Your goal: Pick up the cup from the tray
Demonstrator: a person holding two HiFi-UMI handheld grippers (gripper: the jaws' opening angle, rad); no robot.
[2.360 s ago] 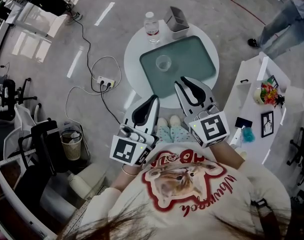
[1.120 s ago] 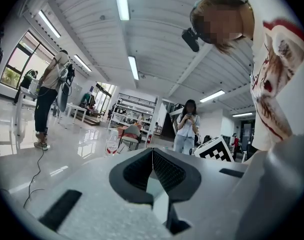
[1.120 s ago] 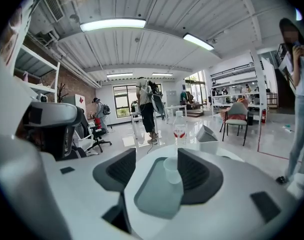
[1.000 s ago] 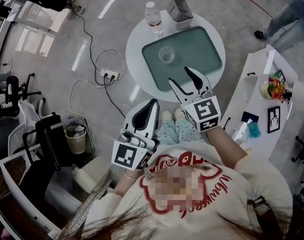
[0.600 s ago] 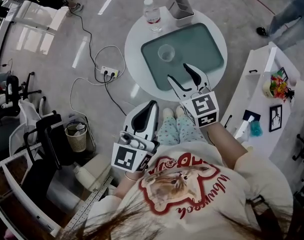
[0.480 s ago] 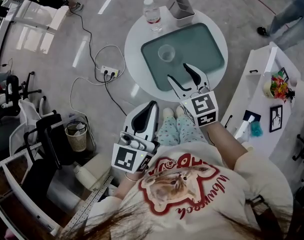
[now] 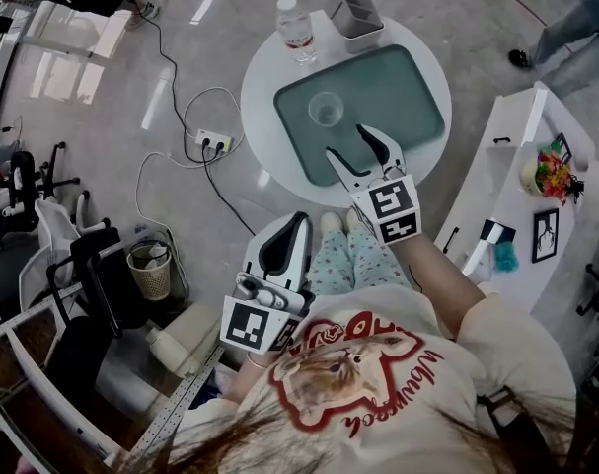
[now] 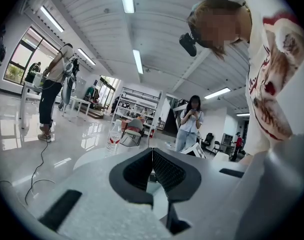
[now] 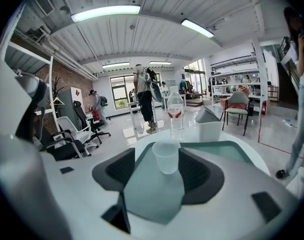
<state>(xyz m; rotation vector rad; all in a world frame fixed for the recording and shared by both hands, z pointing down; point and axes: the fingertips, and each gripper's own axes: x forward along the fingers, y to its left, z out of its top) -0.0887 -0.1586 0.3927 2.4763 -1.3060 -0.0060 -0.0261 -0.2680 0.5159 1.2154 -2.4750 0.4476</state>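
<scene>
The right gripper point(image 7: 346, 140) has reached out over the tray point(image 7: 410, 85), closer to the cup point(image 7: 325, 109).

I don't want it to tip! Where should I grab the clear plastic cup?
Pinch the clear plastic cup mid-wall, coming level from the near side: it stands upright on the green tray, centred ahead of the right gripper, whose jaws stand open.

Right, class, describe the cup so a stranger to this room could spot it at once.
Find the round white table; a green tray lies on it. The cup stands upright on the tray's left part in the head view, small and clear. The bottle and the grey box stand off the tray on the table; only the cup is on it.
</scene>
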